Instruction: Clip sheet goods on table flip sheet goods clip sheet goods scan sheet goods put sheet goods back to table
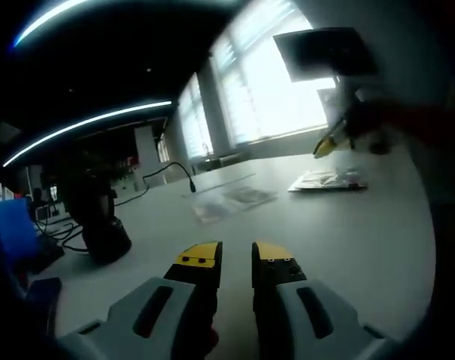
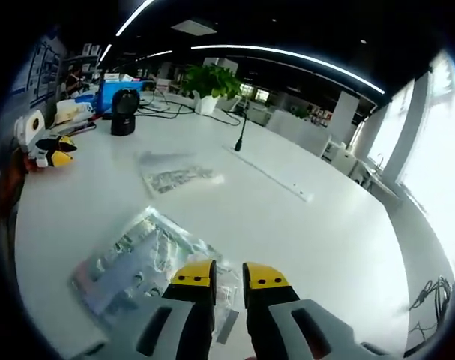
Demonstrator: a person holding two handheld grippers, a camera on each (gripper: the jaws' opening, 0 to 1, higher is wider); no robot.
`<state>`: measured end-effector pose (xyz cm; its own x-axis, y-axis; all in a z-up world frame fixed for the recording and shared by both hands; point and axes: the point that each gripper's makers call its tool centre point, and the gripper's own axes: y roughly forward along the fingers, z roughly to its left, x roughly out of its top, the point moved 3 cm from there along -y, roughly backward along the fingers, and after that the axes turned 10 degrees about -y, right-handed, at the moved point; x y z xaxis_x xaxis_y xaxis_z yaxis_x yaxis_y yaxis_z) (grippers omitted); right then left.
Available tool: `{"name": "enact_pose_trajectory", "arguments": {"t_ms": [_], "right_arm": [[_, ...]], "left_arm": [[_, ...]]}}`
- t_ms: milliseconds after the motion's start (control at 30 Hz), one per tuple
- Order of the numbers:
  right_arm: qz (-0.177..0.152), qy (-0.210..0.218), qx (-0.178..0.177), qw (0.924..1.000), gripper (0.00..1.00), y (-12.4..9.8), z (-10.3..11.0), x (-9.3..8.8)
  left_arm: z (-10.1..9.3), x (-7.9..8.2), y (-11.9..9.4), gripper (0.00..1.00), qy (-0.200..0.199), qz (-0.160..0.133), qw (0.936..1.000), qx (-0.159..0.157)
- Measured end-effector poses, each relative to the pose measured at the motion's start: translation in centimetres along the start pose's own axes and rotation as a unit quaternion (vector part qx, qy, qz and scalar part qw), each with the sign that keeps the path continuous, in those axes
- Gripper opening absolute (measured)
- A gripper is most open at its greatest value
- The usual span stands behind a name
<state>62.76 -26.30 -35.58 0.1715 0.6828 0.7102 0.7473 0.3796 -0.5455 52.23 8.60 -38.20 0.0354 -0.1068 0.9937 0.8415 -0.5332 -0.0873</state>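
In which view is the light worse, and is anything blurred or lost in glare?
Left gripper view: the windows are overexposed, the room beside them is very dark, and the right gripper against the light is blurred. Right gripper view: even light, the sheet goods under the jaws are mostly sharp, with some shine on the plastic; straight edges bend towards the rim.

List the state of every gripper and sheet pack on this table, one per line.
Left gripper: jaws slightly apart, holding nothing, above the white table.
Right gripper: jaws slightly apart, empty, over the near pack.
Near clear plastic sheet pack: lying flat, unclipped.
Far clear sheet pack: lying flat, untouched.
Black scanner: upright.
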Motion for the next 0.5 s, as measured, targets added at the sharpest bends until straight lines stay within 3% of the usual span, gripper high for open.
{"name": "enact_pose_trajectory", "arguments": {"t_ms": [500], "right_arm": [[0.043, -0.017, 0.041, 0.9981, 0.15, 1.3, 0.5, -0.6]], "left_arm": [[-0.1, 0.0, 0.0, 0.08, -0.001, -0.001, 1.0, -0.002]]}}
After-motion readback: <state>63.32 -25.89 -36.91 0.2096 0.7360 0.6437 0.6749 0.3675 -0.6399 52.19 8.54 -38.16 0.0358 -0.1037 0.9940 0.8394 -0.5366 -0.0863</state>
